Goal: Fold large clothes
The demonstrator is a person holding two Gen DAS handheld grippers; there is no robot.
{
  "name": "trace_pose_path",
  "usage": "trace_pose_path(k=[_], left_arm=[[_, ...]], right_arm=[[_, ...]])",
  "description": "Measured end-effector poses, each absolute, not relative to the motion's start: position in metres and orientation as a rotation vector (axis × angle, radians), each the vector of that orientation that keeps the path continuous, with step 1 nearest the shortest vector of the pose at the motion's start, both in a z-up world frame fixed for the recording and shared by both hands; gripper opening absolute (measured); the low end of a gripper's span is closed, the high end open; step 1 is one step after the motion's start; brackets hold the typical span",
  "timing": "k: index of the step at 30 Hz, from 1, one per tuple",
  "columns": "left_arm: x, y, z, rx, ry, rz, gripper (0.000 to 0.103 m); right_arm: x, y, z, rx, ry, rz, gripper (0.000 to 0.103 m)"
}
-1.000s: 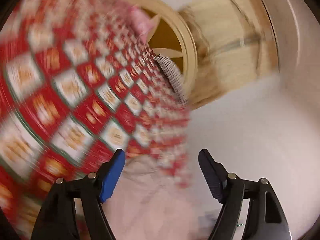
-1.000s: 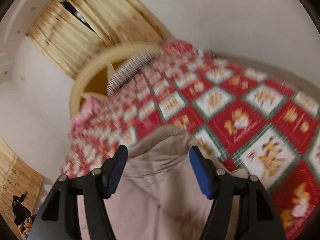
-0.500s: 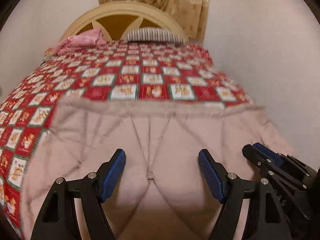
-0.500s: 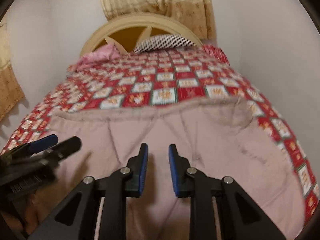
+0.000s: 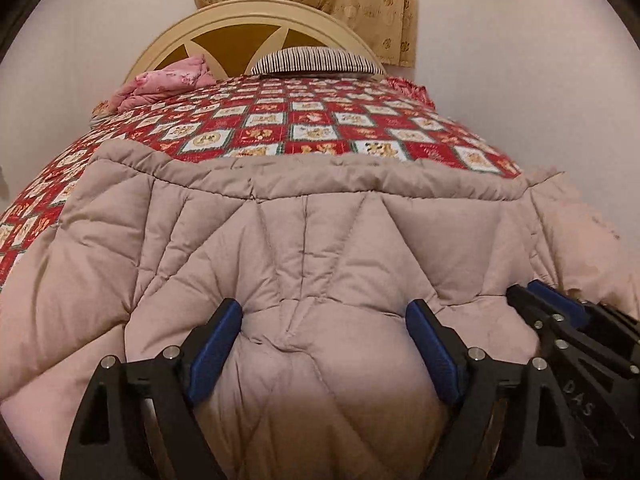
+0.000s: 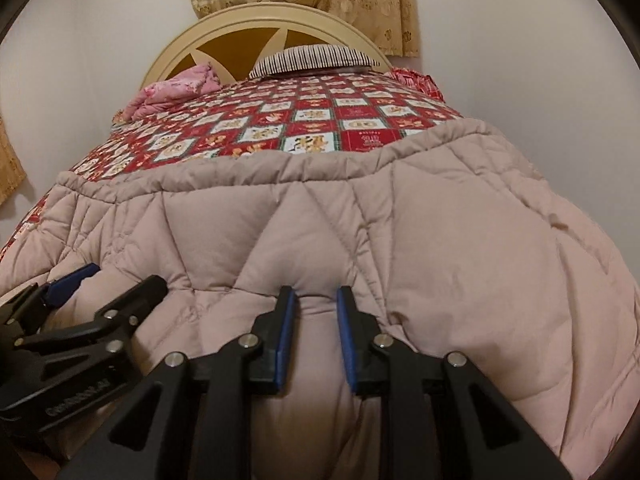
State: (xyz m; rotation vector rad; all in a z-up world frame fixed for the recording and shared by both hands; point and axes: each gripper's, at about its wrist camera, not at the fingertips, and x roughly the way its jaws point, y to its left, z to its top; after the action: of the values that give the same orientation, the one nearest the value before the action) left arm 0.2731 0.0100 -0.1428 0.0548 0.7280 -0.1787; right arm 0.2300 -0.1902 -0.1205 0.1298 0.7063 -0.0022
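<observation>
Left wrist view: the quilt (image 5: 320, 248) is spread over the bed's (image 5: 312, 132) near end. The left gripper (image 5: 324, 320) is held wide over it. The right gripper (image 6: 316, 300) is narrowed, a quilt ridge pinched between its fingers.

Quilted coat (image 5: 320, 240) lies on the bedspread (image 5: 304, 132), pillow (image 5: 316, 60) behind, headboard (image 5: 240, 16) beyond.

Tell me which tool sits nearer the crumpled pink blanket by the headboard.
Left. The left tool sits on that blanket's side of the beige quilted comforter; the right tool works farther right.
</observation>
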Motion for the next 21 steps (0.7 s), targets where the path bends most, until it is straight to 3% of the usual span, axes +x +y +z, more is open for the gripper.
trace_pose_path(k=[5,8,11,13,18,21], left_arm=[[0.277,0.007,-0.147,0.081,0.743,-0.155,0.086],[0.277,0.006,-0.147,0.078,0.744,-0.156,0.086],[0.277,0.006,-0.147,0.087,0.742,-0.151,0.086],[0.276,0.006,-0.147,0.087,0.742,-0.15,0.086],[0.276,0.004,-0.147,0.1,0.74,-0.147,0.086],[0.275,0.002,-0.147,0.113,0.736,-0.147,0.087]], right_arm=[[0.234,-0.189,-0.101,0.121,0.752,0.019,0.025],[0.223,-0.206,-0.057,0.105,0.605,-0.03,0.025],[0.235,-0.225,-0.036,0.005,0.586,-0.125,0.029],[0.252,-0.248,-0.04,-0.019,0.633,-0.19,0.036],[0.277,-0.302,-0.101,0.008,0.796,-0.312,0.036],[0.276,-0.315,-0.117,0.075,0.777,-0.297,0.035]])
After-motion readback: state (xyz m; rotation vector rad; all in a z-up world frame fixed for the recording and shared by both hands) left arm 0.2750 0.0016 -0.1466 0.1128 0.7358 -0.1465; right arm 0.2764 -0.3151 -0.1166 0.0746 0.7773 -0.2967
